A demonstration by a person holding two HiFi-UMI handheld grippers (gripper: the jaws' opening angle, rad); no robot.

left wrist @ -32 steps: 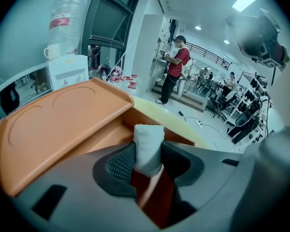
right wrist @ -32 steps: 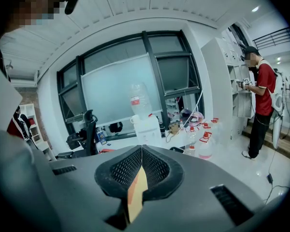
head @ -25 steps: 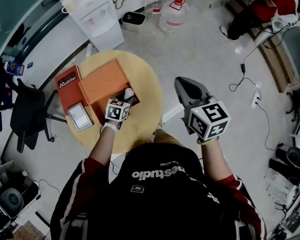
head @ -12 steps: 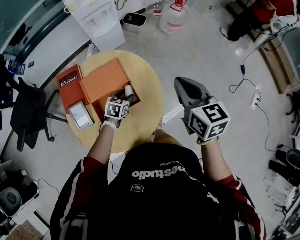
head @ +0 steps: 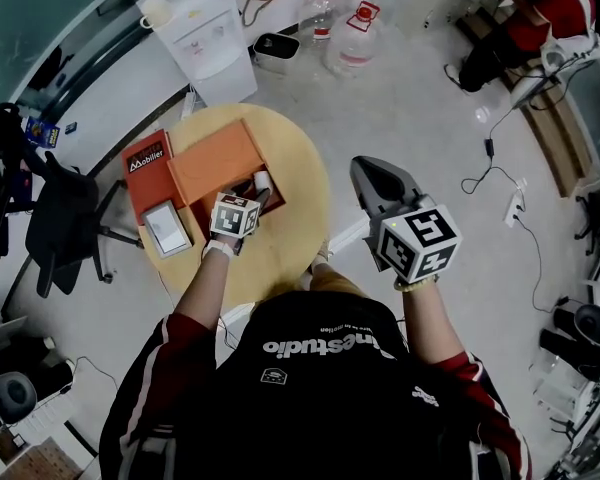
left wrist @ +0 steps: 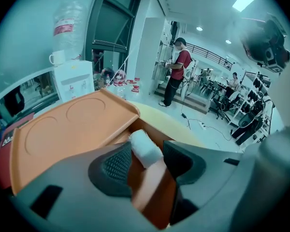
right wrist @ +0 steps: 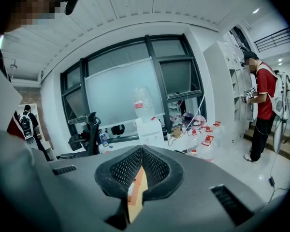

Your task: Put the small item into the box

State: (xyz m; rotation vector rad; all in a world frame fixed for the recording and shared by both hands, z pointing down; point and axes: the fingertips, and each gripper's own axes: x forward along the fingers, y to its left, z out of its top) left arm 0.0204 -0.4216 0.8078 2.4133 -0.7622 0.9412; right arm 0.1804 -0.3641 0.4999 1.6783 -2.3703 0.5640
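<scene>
Over a round pale wooden table (head: 298, 230), a flat orange cardboard box (head: 215, 158) lies with its open slot facing the person. The left gripper (head: 252, 196) reaches over that slot, while the right gripper (right wrist: 141, 164) hangs well apart off the table's edge with its jaws pressed together on nothing. The left jaws stand at a narrow spread, their tips pinching a small white cylindrical roll (left wrist: 144, 146) whose long axis runs forward along the jaws into the slot, so letting go there looks like the step that remains.
</scene>
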